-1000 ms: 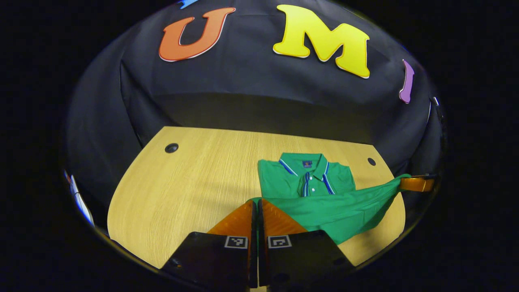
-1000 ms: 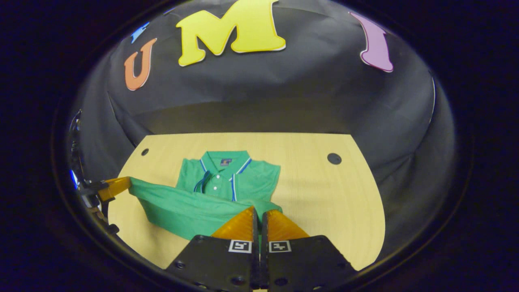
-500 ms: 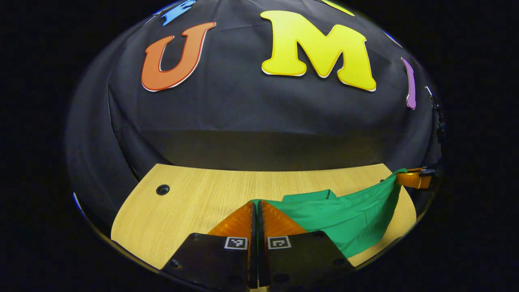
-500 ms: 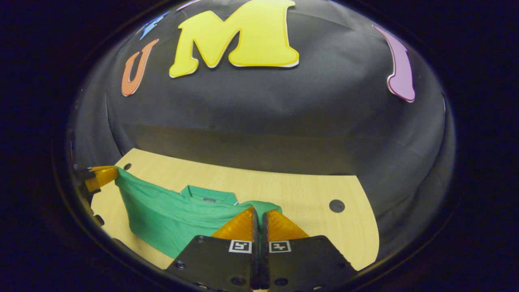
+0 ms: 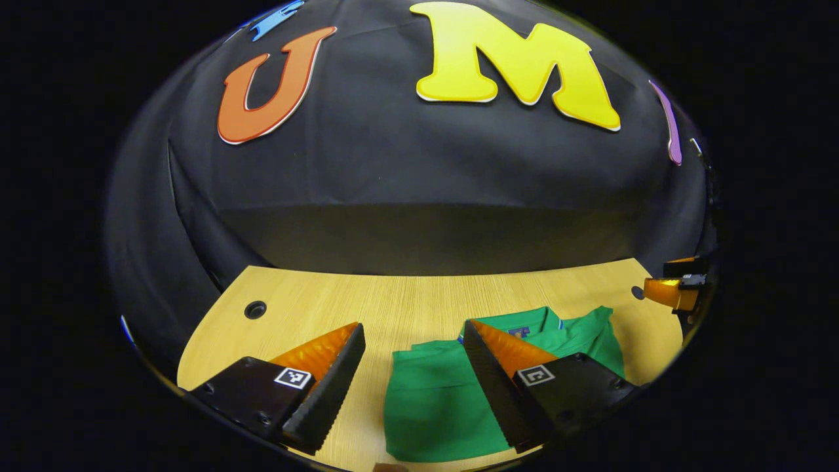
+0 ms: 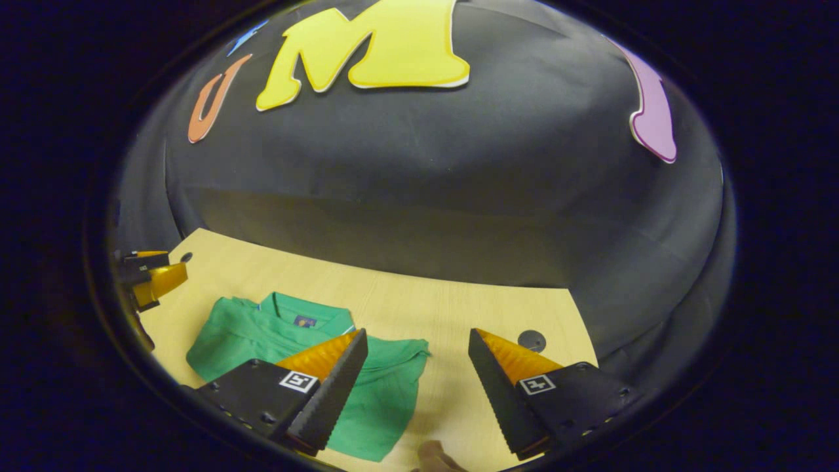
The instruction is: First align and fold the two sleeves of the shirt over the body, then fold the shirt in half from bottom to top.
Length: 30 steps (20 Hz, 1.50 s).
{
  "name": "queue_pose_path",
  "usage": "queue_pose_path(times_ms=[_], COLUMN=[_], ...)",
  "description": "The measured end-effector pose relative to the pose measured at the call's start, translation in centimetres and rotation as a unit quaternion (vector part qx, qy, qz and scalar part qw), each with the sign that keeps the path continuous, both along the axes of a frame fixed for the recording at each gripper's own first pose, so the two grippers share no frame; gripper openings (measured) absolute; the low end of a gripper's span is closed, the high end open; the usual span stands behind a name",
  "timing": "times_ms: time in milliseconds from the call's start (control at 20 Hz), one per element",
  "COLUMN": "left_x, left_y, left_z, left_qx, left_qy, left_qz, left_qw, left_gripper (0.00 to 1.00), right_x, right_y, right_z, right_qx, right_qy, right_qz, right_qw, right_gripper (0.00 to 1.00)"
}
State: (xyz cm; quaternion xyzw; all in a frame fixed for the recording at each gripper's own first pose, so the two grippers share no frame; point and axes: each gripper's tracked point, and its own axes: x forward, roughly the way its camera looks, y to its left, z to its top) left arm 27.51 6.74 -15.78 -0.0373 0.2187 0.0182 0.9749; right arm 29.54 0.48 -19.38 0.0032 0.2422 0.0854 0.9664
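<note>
The green polo shirt lies folded on the wooden table, its collar at the far side. My left gripper hangs open just above the shirt's left part, holding nothing. In the right gripper view the same shirt rests at lower left, its near right corner between the fingers. My right gripper is open over that corner and bare table. Each view catches the other gripper at its edge: the right gripper and the left gripper.
Round cable holes sit in the table top. The black cloth wall rises right behind the table's far edge. A fingertip peeks in at the bottom of the right gripper view.
Both grippers were shut on the shirt's hem and carried it up toward the collar. Now both have opened and let go, and the shirt lies folded in half.
</note>
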Motion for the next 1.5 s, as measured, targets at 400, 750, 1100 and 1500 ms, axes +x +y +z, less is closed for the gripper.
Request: queue_pose_path(times_ms=[400, 750, 1100, 1500], left_x=[-5.4, -14.0, -23.3, -29.8], left_y=[-0.8, -0.2, 0.5, 3.0], left_z=[9.1, 14.9, 17.1, 19.7], left_qx=[0.025, 0.029, -0.008, 0.019], left_qy=[-0.061, -0.08, -0.1, -0.141], left_qz=[-0.011, 0.016, 0.026, 0.042], left_qw=[0.998, 0.996, 0.995, 0.989], left_gripper=[0.97, 0.98, 0.98, 0.98], right_x=[-6.5, -15.8, -26.3, -32.9], right_y=[-0.3, 0.0, -0.5, -0.3], right_z=[8.5, 16.2, 17.8, 18.2], right_qx=[0.031, 0.061, 0.06, 0.067], right_qy=[-0.056, -0.128, -0.152, -0.186], right_qz=[-0.007, 0.009, 0.033, 0.008], right_qw=[0.998, 0.99, 0.986, 0.98], right_gripper=[0.97, 0.95, 0.95, 0.95])
